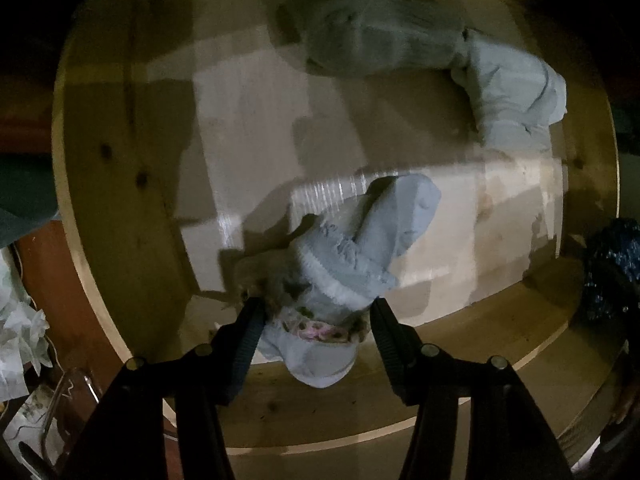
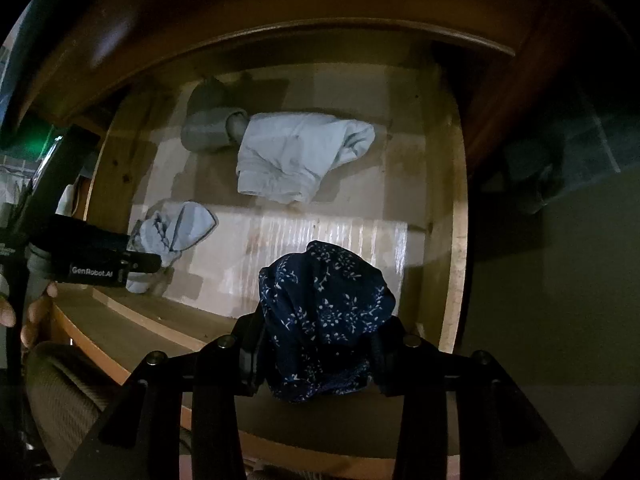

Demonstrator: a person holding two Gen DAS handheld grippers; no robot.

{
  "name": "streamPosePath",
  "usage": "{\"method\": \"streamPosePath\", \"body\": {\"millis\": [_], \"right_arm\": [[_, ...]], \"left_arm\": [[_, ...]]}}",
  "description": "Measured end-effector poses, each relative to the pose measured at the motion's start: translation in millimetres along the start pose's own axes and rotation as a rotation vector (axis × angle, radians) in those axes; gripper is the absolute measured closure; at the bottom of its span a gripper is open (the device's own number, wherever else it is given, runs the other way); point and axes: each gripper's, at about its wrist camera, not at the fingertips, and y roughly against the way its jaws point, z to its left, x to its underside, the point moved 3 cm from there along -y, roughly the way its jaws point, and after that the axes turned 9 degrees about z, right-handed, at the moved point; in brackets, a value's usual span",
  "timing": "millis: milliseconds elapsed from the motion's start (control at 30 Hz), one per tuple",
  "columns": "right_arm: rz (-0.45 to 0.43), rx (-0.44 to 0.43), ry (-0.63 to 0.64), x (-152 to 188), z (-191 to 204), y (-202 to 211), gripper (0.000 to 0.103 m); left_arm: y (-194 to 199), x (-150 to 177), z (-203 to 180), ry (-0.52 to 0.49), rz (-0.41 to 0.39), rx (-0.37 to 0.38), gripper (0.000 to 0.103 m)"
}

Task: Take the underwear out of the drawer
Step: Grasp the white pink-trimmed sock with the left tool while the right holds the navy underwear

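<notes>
Underwear lies in three places in the open, pale-lined wooden drawer (image 2: 452,208). A crumpled pale blue piece with a lace-edged band (image 1: 360,248) sits directly ahead of the left gripper (image 1: 318,312), which points steeply down into the drawer; its black ribbed fingers (image 1: 250,336) stand about half apart on either side of the near end of the cloth, and whether the pads press on it cannot be told. From the right wrist view that gripper's black body comes in from the left, with a person's fingertips (image 2: 38,308) behind it.

The right gripper (image 2: 318,354) also points steeply down, its jaws drawn in tight on a bunched dark navy piece with a small white floral print (image 2: 324,312), which bulges up beyond the fingertips over the drawer's near edge.

Farther ahead of both tools, toward the back wall, a folded light grey-blue garment (image 2: 300,156) lies beside a rolled grey one (image 2: 208,132). The lining between these and the grippers is bare, and the wooden side walls stand well apart from each tool.
</notes>
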Motion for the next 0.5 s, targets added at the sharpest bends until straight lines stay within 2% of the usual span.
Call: {"method": "streamPosePath", "body": {"millis": [200,400,500], "right_arm": [[0.003,-0.008,-0.003,0.6,-0.1,-0.7,0.066],[0.005,-0.021,-0.009,0.9,0.1,-2.0,0.065],[-0.001,-0.031,-0.011,1.1,0.5,-1.5,0.065]], "left_arm": [[-3.3,-6.5,-2.0,0.025,0.041,-0.047,0.043],[-3.6,-9.3,1.3,0.097,0.055,-0.048,0.043],[-1.1,-7.7,6.0,0.143,0.05,-0.044,0.049]]}}
